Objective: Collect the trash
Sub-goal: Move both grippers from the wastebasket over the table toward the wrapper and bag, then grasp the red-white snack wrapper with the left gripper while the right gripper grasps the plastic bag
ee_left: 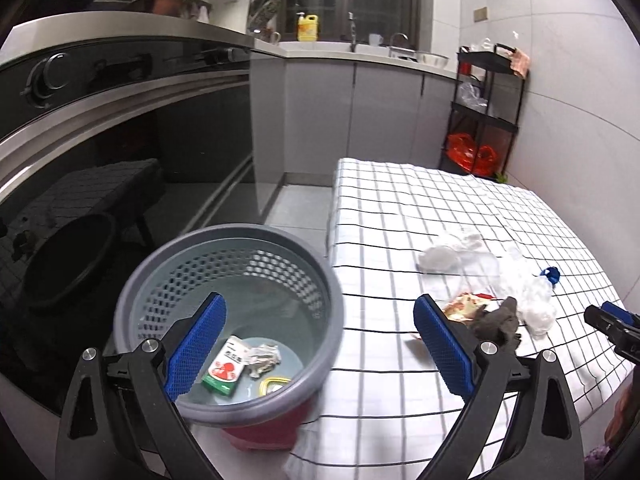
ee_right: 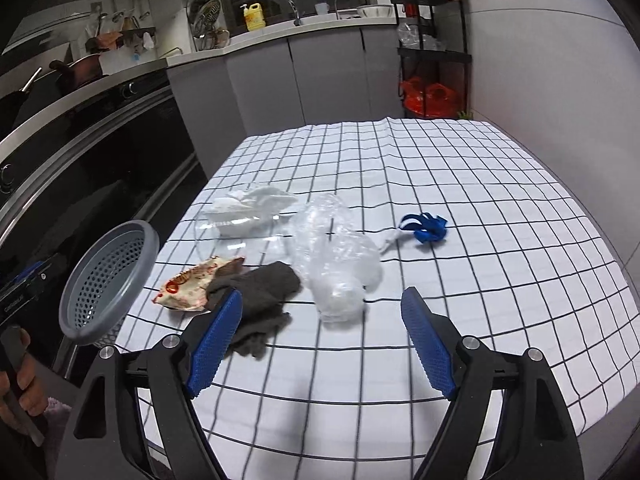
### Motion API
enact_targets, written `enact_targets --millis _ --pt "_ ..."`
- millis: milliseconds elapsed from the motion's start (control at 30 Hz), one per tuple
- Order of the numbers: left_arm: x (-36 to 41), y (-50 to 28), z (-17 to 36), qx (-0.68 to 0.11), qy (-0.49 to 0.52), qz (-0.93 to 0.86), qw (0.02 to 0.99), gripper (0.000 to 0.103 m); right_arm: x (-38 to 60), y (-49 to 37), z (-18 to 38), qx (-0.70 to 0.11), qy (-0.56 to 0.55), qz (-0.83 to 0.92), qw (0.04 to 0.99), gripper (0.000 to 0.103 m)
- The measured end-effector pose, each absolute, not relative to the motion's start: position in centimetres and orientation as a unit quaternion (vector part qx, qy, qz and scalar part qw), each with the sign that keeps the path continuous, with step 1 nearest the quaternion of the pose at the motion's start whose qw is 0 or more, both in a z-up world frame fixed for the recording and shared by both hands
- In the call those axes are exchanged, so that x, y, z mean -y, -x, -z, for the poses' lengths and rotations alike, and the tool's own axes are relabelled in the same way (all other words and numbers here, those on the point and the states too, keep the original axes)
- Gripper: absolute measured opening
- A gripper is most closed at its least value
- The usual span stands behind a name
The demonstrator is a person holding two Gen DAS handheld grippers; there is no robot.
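Note:
A grey perforated trash basket [ee_left: 228, 320] stands at the table's left edge; inside lie a green-and-white carton [ee_left: 225, 366], crumpled foil [ee_left: 263, 356] and a yellow-rimmed lid [ee_left: 274, 385]. My left gripper [ee_left: 320, 340] is open and empty, hovering over the basket's rim. On the checked cloth lie a dark grey rag [ee_right: 260, 300], a red-and-white snack wrapper [ee_right: 192, 282], a crumpled clear plastic bag [ee_right: 336, 260], white tissue [ee_right: 256, 200] in a clear container and a blue ribbon scrap [ee_right: 426, 228]. My right gripper [ee_right: 322, 340] is open and empty, just in front of the rag and bag.
The basket also shows in the right wrist view [ee_right: 108, 280]. A dark oven front [ee_left: 100, 140] stands left of the table. Grey cabinets [ee_left: 360, 112] and a black shelf rack [ee_left: 484, 112] with red bags stand behind. The white checked tablecloth [ee_right: 480, 200] covers the table.

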State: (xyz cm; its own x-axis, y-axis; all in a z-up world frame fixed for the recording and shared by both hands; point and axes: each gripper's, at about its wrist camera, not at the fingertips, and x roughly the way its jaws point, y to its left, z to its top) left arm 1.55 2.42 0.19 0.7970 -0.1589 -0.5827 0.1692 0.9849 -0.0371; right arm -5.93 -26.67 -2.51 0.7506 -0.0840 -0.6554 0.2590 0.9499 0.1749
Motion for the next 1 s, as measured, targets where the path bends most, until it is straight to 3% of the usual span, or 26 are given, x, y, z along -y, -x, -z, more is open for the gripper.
enact_targets --millis 467,1000 --pt "3.7 -4.6 1.5 -0.328 -0.009 0.115 0.938 0.093 29.9 3.1 4.2 -0.369 -0.144 0.096 0.913 0.078" --pt "4.5 -6.2 4.5 -0.369 -0.032 0.106 0.923 0.093 28.5 -2.8 7.6 -0.425 -0.134 0.083 0.891 0.077"
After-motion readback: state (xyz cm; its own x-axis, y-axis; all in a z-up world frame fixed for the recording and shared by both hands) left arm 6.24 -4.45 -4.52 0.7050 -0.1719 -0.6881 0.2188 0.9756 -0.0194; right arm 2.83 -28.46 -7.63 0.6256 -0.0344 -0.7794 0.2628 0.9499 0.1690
